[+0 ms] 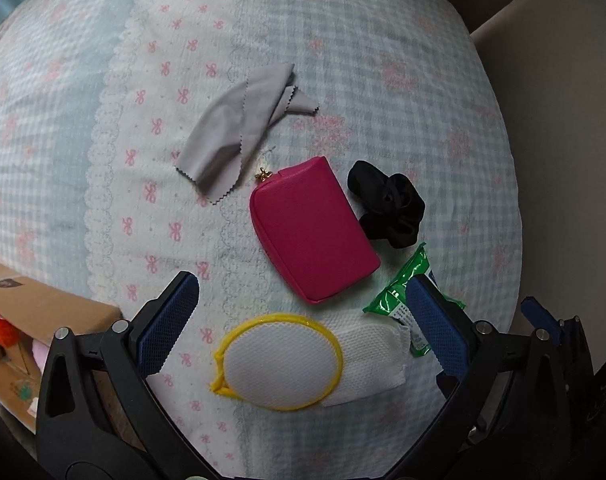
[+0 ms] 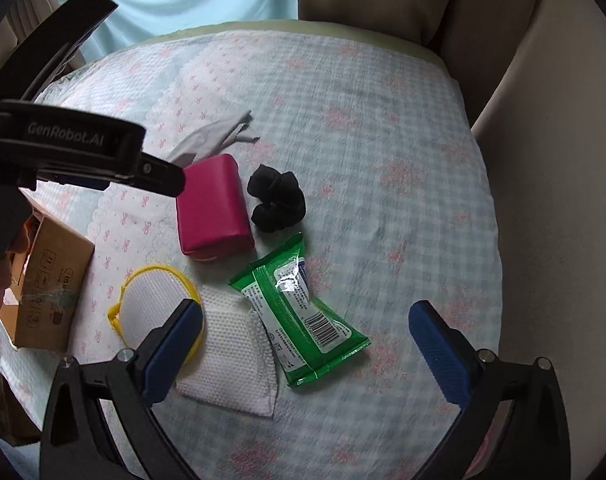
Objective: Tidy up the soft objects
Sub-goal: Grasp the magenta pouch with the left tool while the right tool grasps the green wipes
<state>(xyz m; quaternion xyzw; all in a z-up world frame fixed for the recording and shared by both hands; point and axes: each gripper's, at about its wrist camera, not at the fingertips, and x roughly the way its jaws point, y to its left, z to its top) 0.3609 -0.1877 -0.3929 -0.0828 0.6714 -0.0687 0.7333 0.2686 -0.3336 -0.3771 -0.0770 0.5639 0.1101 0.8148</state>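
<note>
Hovering above a patterned bedcover, both grippers are spread wide and carry nothing. The pink pouch serves as the landmark: a grey cloth lies crumpled just beyond its zipper end, a black scrunchie sits just beside its far long edge, a green wipes packet lies near its lower corner, and a white mesh bag with a yellow rim lies just below it, nearest the cameras. A cardboard box, well apart from the pouch toward the left edge of the bed, looks like the likely place for the soft things, with an orange item already showing inside it.

The left gripper has its fingers straddling the mesh bag, so that seems the step in hand. To do it well, I would lower until the pads reach the flat fabric, close on the yellow rim rather than the loose white fold, and keep the right-hand pad clear of the wipes packet, which it overlaps in the left wrist view. The mesh is thin and limp, so a shallow pinch may slip; lifting slowly would show whether the whole bag follows.

The right gripper hangs over the wipes packet, ready for its turn.
</note>
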